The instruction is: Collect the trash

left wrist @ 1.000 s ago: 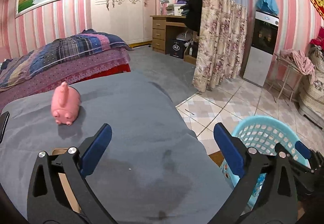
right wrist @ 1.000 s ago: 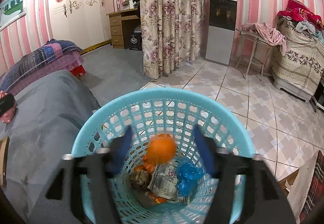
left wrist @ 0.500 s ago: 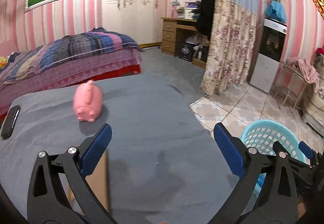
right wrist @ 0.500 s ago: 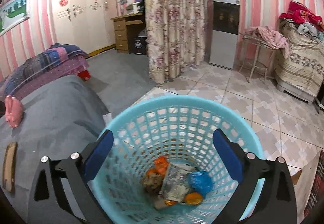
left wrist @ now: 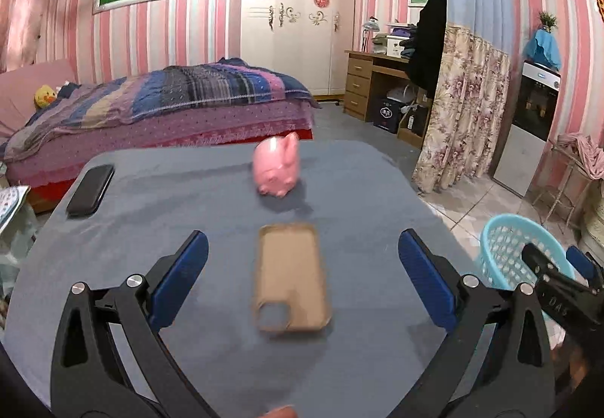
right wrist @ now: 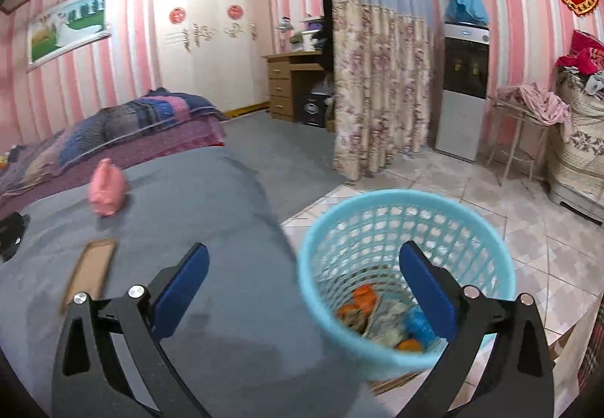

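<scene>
A black phone (left wrist: 90, 189) lies at the far left edge of the grey table (left wrist: 211, 199). Right of it a pink piggy bank (left wrist: 276, 168) stands near the far side, and a tan phone case (left wrist: 290, 276) lies flat in front of it. The left gripper (left wrist: 302, 280) hangs above the case with its jaws spread wide and nothing between them. The right gripper (right wrist: 302, 284) also has its jaws spread and empty, straddling the table's right edge and the blue basket (right wrist: 321, 236). The basket stands on the tiled floor (right wrist: 528, 229) just beside the table. The trash (right wrist: 381, 320), orange, blue and papery pieces, lies at its bottom.
</scene>
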A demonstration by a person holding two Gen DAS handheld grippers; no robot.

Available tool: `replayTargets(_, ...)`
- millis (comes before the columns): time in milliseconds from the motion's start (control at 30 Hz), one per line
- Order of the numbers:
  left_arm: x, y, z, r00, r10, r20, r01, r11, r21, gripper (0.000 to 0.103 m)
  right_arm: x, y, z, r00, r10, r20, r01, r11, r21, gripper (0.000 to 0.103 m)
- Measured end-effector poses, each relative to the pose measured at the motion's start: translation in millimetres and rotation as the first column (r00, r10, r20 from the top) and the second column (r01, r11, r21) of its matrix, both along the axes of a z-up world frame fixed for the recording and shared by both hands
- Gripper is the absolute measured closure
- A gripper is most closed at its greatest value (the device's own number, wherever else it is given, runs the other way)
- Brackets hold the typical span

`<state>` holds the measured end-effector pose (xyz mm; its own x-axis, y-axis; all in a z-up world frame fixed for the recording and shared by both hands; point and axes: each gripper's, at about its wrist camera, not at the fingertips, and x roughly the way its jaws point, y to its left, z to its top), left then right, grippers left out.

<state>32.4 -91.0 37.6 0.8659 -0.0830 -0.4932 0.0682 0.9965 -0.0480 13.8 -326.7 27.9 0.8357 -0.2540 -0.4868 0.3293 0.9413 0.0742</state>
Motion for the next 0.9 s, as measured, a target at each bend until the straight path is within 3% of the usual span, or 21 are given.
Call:
replayTargets(133,-28.1,25.9,-6.6,1.000,0.013,-0.010,-0.013,1.000,0.010,0.006,-26.3,31.8,6.5,0.998,0.050,0.037,-0.050,0.999,0.002,0.005)
replayTargets(367,-72.0,48.7,-17.4,1.000,0.016,0.004,-0.017,0.994,0.112,0.006,-60.9,82.1,3.8,0.989,0.142,0.043,-0.141,0.990,-0.026,0.005)
replayTargets(633,-95.0,71.6,-19.3,1.000,0.025,-0.017,-0.024,0.998,0.052,0.006,-86.4,123.4,-2.9,0.973,0.230,0.025,-0.227,0.971,-0.077,0.005)
replayTargets(900,-94.9,77.7,-25.0,0.999,0.035,-0.014,-0.034,0.999,0.027,0.006,-94.7,134.1,-9.9,0.958,0.285,0.020,-0.281,0.954,-0.102,0.005)
